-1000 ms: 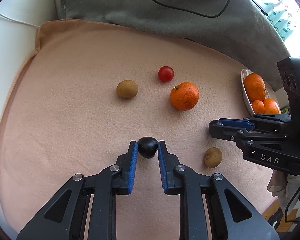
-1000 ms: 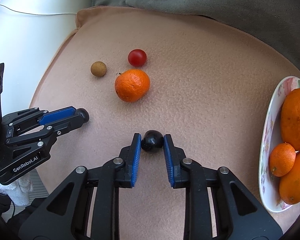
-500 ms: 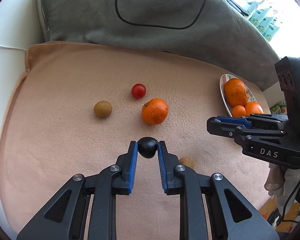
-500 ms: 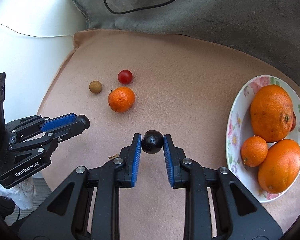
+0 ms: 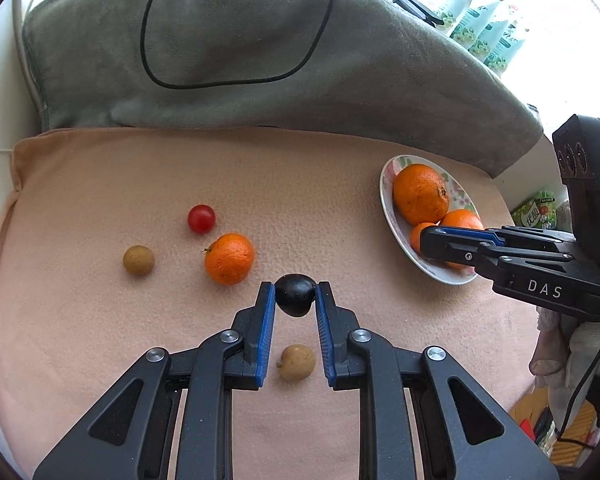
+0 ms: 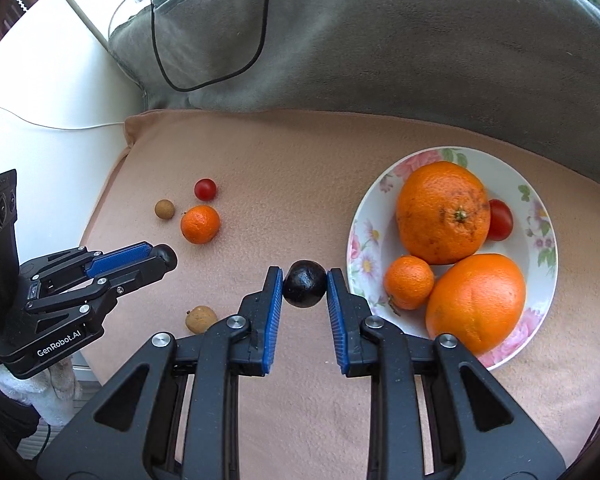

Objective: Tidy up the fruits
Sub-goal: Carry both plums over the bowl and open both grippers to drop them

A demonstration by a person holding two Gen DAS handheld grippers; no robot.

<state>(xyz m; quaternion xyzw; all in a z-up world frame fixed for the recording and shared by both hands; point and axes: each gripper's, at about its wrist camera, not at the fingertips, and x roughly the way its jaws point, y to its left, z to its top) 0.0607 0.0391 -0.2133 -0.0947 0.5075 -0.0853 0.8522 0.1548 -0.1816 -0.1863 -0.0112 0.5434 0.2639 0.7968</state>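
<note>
over the blanket (image 5: 100, 320), both grippers (image 5: 295, 294) (image 6: 304, 284) pinch dark fruits (image 5: 295, 298) (image 6: 304, 285).

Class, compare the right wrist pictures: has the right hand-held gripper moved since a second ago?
Yes. The right hand-held gripper, shut on a dark fruit, has lifted and pulled back from the cloth: the plate now shows whole and the loose orange looks smaller.

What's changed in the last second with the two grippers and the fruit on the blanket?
Both grippers have lifted away from the blanket, so each view takes in more: the plate now shows whole. The left gripper stays shut on its dark fruit, the right gripper on its own dark fruit. Nothing was let go. The loose orange, cherry tomato and two brown fruits lie where they were.
</note>
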